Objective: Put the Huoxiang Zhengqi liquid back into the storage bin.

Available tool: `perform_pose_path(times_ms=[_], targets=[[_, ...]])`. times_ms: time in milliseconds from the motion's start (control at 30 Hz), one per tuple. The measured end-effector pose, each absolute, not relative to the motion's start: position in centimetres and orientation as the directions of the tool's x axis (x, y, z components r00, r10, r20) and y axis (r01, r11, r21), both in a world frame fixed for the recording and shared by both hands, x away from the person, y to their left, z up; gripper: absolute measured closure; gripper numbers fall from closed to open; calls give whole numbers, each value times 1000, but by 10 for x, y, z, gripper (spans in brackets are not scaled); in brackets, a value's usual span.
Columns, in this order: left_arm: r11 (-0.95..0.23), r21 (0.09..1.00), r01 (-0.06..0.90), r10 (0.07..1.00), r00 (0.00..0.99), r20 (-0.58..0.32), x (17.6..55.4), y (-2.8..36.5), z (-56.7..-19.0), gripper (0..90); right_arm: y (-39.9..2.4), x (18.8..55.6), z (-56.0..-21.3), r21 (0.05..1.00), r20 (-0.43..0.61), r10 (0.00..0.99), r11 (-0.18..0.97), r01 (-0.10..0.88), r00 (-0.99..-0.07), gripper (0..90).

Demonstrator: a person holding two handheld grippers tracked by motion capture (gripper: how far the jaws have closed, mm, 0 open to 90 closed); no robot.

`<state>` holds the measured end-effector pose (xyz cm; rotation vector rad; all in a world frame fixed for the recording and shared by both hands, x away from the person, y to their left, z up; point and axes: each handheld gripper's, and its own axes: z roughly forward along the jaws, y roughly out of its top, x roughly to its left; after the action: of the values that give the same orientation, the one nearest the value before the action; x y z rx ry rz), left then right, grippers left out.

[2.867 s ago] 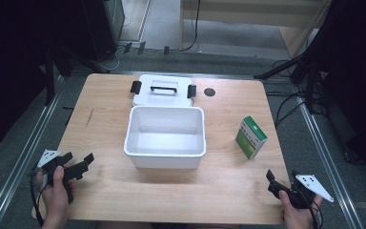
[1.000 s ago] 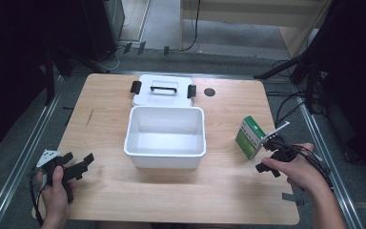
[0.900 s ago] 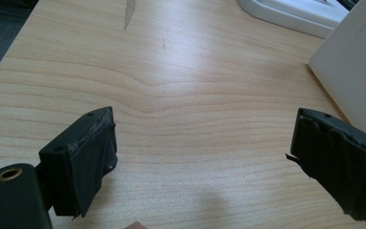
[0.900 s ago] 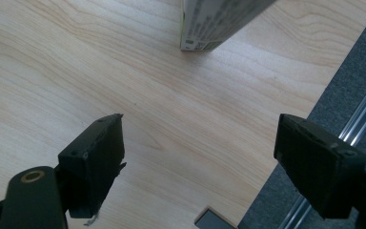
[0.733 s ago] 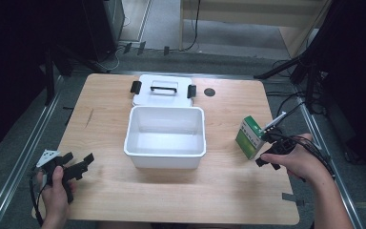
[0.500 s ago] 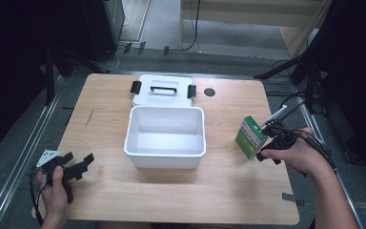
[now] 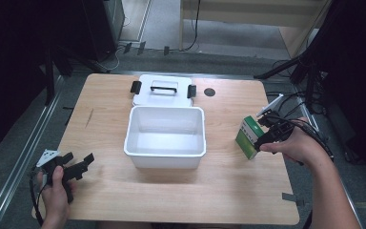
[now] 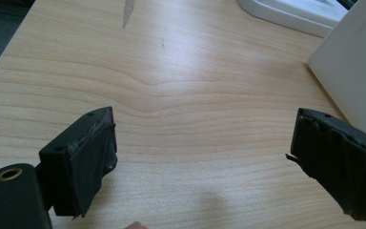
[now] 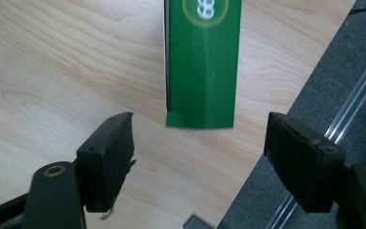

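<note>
- High view: I find the green box (image 7: 249, 137) standing on the table (image 7: 181, 200) near its right edge, to the right of the open white bin (image 7: 166, 138) and apart from it. My right gripper (image 7: 272, 132) is just beside the box on its right flank, with the right hand (image 7: 295, 145) behind it, reaching in from the table's right side. My left gripper (image 7: 74, 167) rests near the front left corner, well apart from the box, so the right one is clearly the nearer. The white lid (image 7: 162, 90) lies behind the bin.
- Left gripper view: the left gripper (image 8: 205, 157) has its jaws spread wide with bare wood between them. A wall of the bin (image 8: 352, 71) stands off at the picture's right.
- Right gripper view: the right gripper (image 9: 200, 157) looks down on the box (image 9: 202, 62), which lies straight ahead of the jaws. Its long axis runs away from me along the line of reach, and its near end sits just short of the gap. The jaws have just been closing but remain parted, wider than the box, with no pad on it. I judge that a short advance would bring the box's two broad faces between the pads.
</note>
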<state>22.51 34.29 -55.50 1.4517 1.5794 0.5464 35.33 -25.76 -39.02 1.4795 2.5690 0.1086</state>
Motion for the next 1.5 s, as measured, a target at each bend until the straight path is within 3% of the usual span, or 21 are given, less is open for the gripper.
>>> perform_pose_path(times_ms=[267,800,1267,1333,1500], targets=[[213,805,553,945,92,-313,225,343,-555,92,-252,365,-388,139,-95,868,496,857,-487,286],[213,804,555,944,95,-316,226,343,-555,92,-240,392,-392,163,-50,877,479,863,-477,455],[210,802,559,943,101,-317,226,343,-555,92,-237,406,-403,143,-41,886,463,875,-462,551],[210,802,559,943,101,-317,226,343,-555,92,-236,407,-404,132,-33,885,465,876,-465,609],[210,801,560,942,102,-318,226,343,-555,92,-235,406,-404,129,-47,864,503,854,-502,643]])
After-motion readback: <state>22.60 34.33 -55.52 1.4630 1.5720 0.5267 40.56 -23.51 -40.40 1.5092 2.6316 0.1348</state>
